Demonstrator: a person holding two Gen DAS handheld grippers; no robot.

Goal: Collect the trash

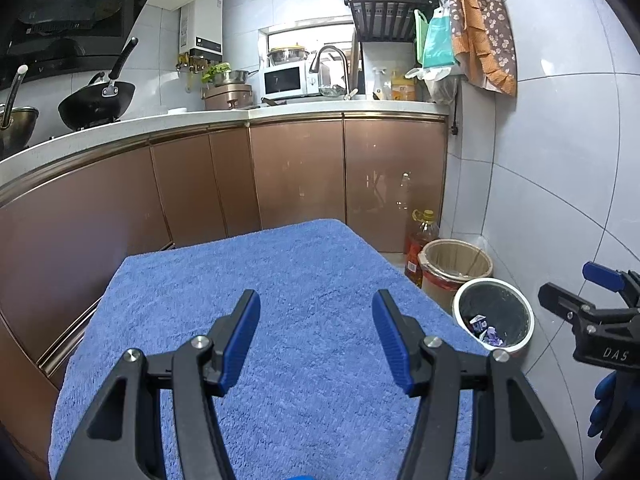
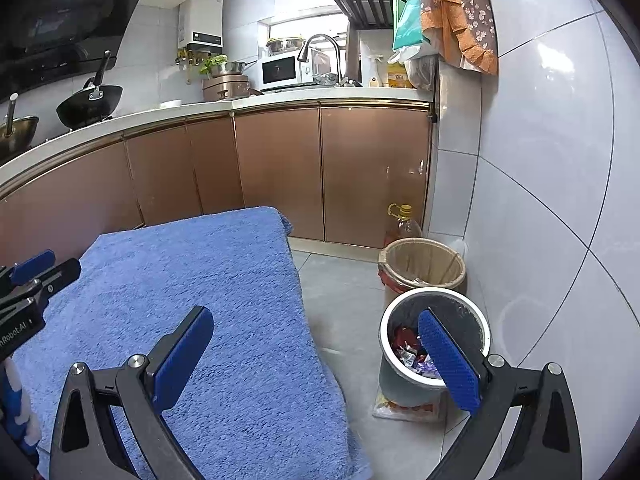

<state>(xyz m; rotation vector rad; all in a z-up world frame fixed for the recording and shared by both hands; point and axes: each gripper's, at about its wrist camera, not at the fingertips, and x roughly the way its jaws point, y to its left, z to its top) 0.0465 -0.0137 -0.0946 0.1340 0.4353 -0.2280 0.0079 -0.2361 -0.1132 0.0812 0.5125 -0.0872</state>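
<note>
Both grippers hang over one blue towel [image 1: 280,300]. Left gripper [image 1: 316,336] has its jaws wide open and holds nothing. Right gripper [image 2: 316,356] is also wide open and empty, one finger in front of the bin [image 2: 404,376]. Two bins stand near the wall; the white one holds wrappers [image 2: 404,350], the tan bin [image 2: 424,260] is just behind it. One oil bottle [image 2: 402,224] stands behind them.

Both wrist cameras look forward and slightly down over the blue terry towel [image 1: 256,320] [image 2: 208,300], sharing the white-rimmed trash bin [image 1: 494,314] [image 2: 434,336] and copper-brown kitchen cabinets [image 1: 296,172] [image 2: 280,168]
</note>
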